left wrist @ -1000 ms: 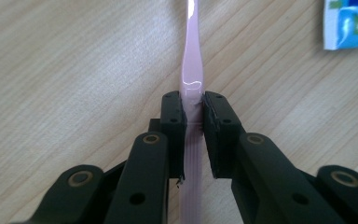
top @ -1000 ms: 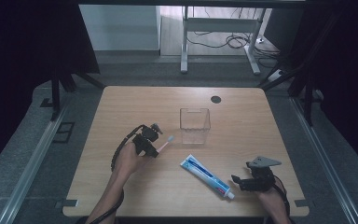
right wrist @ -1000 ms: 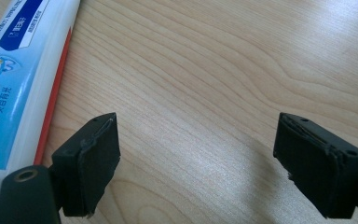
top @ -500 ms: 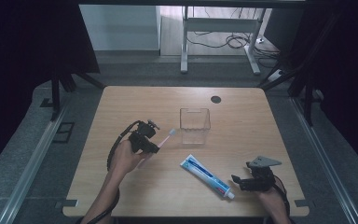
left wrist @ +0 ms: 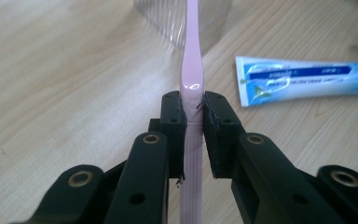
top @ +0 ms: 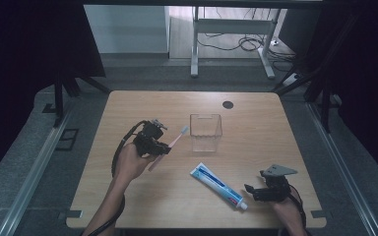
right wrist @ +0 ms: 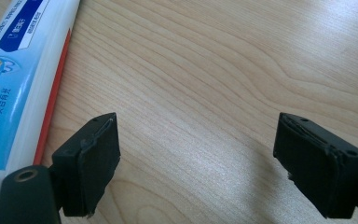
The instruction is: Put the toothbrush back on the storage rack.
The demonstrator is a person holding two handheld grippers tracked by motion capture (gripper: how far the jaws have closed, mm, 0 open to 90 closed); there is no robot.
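A pink toothbrush (top: 173, 139) with a pale blue head is lifted off the table, clamped in my left gripper (top: 161, 147); its head points toward the clear plastic cup (top: 205, 132). Seen along the left gripper's jaws, both pads squeeze the pink handle (left wrist: 191, 74), and the cup (left wrist: 177, 21) stands just beyond the tip. A blue and white toothpaste tube (top: 219, 185) lies flat at the table's front middle, also as the tube (left wrist: 307, 79) off to the side. My right gripper (top: 252, 190) rests open beside the tube's cap end, with bare wood between its pads and the tube (right wrist: 16, 74) at its left.
The wooden table (top: 256, 123) has a round dark cable hole (top: 228, 104) near its far edge. Black curtains hang on both sides, and a metal desk frame (top: 226, 44) with cables stands on the floor behind.
My left gripper has risen with the toothbrush and carried it a little toward the cup. The right gripper and the toothpaste tube have stayed put.
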